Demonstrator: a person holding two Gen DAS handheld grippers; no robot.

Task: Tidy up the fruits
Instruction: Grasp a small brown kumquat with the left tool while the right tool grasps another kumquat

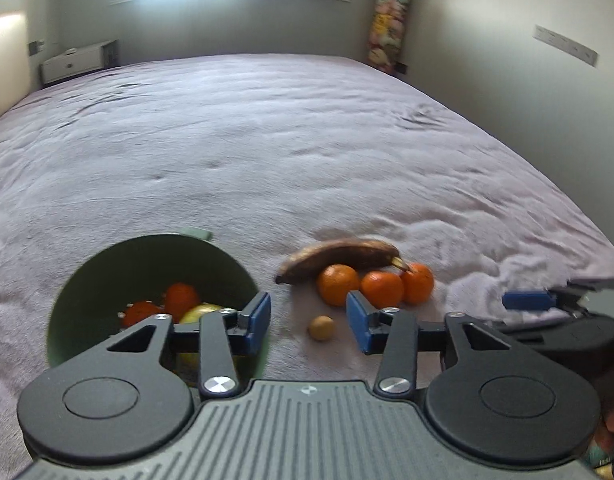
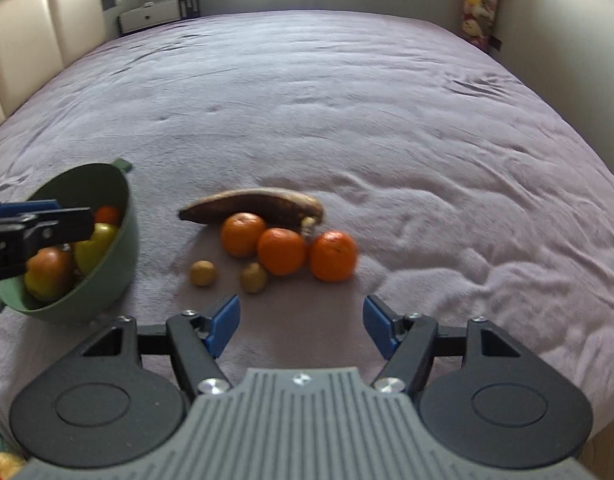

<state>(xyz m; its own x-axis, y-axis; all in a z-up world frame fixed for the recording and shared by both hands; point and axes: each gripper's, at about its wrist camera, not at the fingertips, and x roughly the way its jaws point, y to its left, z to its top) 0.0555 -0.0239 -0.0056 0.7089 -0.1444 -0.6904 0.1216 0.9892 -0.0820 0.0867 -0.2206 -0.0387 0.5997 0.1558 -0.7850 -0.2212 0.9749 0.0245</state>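
Note:
A green bowl (image 1: 107,264) (image 2: 121,236) sits tilted on the bed and holds oranges and yellow fruit. To its right lie a brown overripe banana (image 1: 339,258) (image 2: 259,204), three oranges (image 1: 382,289) (image 2: 281,251) in a row, and two small brown fruits (image 2: 203,273) (image 2: 253,277). My left gripper (image 1: 309,322) is open and empty, its left finger over the bowl's near right rim; one small brown fruit (image 1: 321,328) lies on the bed beyond the gap. My right gripper (image 2: 303,326) hangs open and empty, short of the fruit pile.
The purple bed cover (image 2: 347,120) stretches far behind the fruit. A cream padded headboard (image 2: 35,32) and a white drawer unit (image 2: 155,16) stand at the back left. A column of plush toys (image 2: 481,4) hangs at the back right.

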